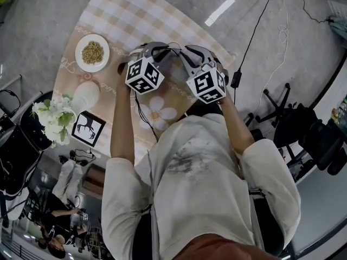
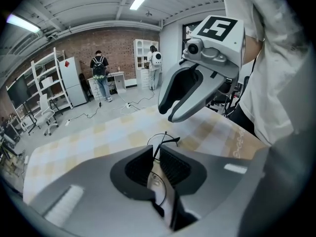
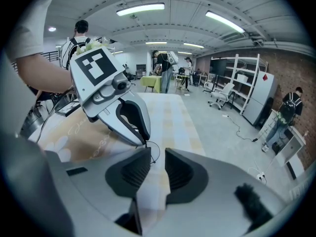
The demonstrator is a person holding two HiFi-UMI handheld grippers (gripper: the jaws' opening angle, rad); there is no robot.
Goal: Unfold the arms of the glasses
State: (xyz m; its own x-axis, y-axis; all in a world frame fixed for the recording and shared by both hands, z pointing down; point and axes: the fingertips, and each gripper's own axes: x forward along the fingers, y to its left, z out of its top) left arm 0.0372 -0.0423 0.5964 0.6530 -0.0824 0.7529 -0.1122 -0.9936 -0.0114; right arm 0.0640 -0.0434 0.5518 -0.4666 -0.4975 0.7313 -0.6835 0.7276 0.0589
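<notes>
The ribbed black pads of the left gripper stand very near to each other and press on the thin black wire-framed glasses. One round lens sits in the narrow gap between the pads, and a thin arm with a bent end comes out just above the fingertips. The glasses are held in this way over the round table with a beige and white checked cloth, in front of the person. The right gripper has its pads clearly apart, and only the cloth shows through the gap. Its tips are just beside the wire frame and close to the tips of the left gripper, and both grippers point downward and toward each other. Farther out, on the left part of the table, stand a white round plate with yellowish grains, a white rounded vase beside white flowers, and a small framed black-and-white picture.
</notes>
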